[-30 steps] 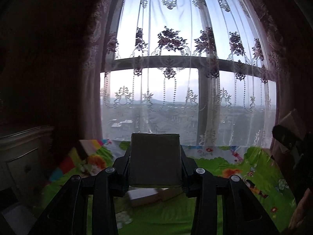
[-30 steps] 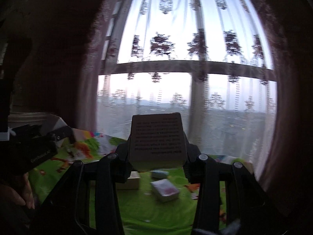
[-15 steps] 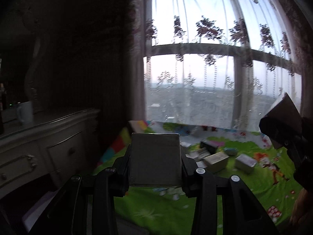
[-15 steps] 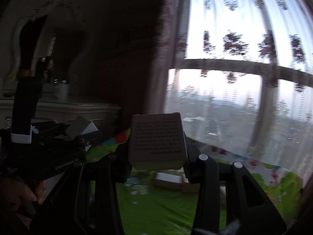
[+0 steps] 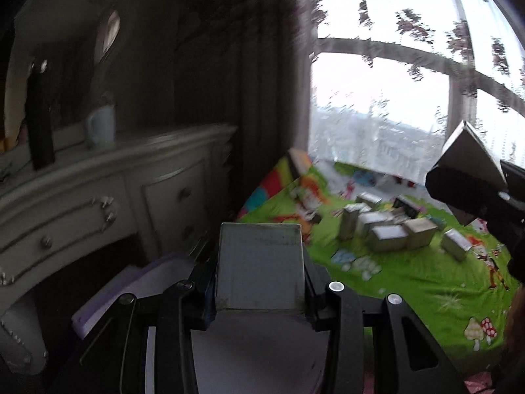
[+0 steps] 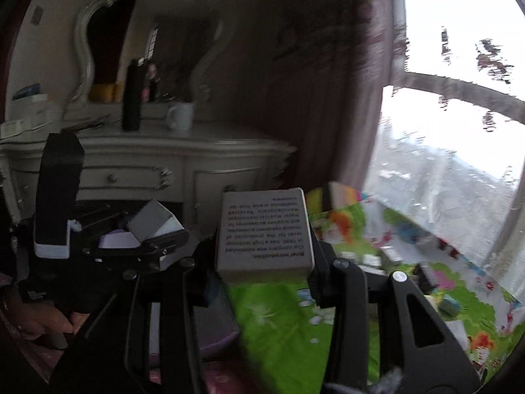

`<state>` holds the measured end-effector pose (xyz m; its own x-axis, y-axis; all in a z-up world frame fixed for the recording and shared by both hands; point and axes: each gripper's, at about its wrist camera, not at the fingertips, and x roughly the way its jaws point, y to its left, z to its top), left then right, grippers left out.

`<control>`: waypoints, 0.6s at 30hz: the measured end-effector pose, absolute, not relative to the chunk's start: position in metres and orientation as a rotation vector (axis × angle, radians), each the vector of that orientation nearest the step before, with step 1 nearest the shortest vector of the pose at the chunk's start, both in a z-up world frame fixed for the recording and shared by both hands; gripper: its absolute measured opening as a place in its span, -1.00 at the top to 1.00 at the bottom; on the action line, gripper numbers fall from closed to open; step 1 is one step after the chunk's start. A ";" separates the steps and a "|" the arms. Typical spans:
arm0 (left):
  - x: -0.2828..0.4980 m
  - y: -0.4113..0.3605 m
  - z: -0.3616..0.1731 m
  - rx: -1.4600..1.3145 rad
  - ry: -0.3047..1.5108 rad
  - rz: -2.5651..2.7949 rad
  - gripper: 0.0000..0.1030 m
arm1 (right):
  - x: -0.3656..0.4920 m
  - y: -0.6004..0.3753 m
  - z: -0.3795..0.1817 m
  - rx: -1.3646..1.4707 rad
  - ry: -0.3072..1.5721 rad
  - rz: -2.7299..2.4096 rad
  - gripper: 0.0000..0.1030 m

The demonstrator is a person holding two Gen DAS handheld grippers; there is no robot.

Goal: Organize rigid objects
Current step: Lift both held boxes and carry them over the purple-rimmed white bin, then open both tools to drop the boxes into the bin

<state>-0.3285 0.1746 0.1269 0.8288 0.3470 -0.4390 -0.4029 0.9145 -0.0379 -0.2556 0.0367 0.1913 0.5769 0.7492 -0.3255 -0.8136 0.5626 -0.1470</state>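
Two hand-held grippers, one box each. The left hand-held gripper (image 5: pixel 261 295) is clamped on a plain grey box (image 5: pixel 260 266); the right hand-held gripper (image 6: pixel 264 262) is clamped on a printed box (image 6: pixel 264 233). Roughly eight small boxes (image 5: pixel 390 226) lie clustered on the green play mat (image 5: pixel 410 282). A lilac bin (image 5: pixel 137 282) sits under the left one, contents unclear.

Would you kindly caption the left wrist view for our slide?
Left gripper grips a grey box above a white bin; more boxes litter the green mat.

White ornate dresser (image 6: pixel 157 164) against dark wall; bright lace-curtained window (image 5: pixel 410 98) at right; green playmat (image 5: pixel 410 279).
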 end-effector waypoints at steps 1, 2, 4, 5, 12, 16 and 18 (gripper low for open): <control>-0.333 0.180 0.123 -0.146 0.455 0.408 0.19 | -0.260 0.043 0.189 -0.306 0.253 0.948 0.11; -0.336 0.185 0.118 -0.162 0.471 0.419 0.19 | -0.262 0.049 0.186 -0.316 0.264 0.961 0.11; -0.341 0.195 0.111 -0.191 0.498 0.435 0.19 | -0.264 0.065 0.181 -0.344 0.293 0.995 0.11; -0.343 0.201 0.106 -0.210 0.514 0.442 0.19 | -0.266 0.071 0.178 -0.355 0.310 1.009 0.11; -0.350 0.238 0.067 -0.339 0.658 0.481 0.19 | -0.271 0.115 0.151 -0.450 0.458 1.101 0.11; -0.354 0.251 0.048 -0.388 0.725 0.503 0.19 | -0.268 0.141 0.129 -0.523 0.557 1.134 0.11; -0.355 0.257 0.039 -0.402 0.766 0.515 0.19 | -0.268 0.152 0.115 -0.562 0.610 1.149 0.11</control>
<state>-0.3549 0.2566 0.0394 0.6088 0.2912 -0.7380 -0.5737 0.8041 -0.1560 -0.2677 0.1523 0.1150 0.2864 0.6567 -0.6976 -0.9459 0.3099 -0.0966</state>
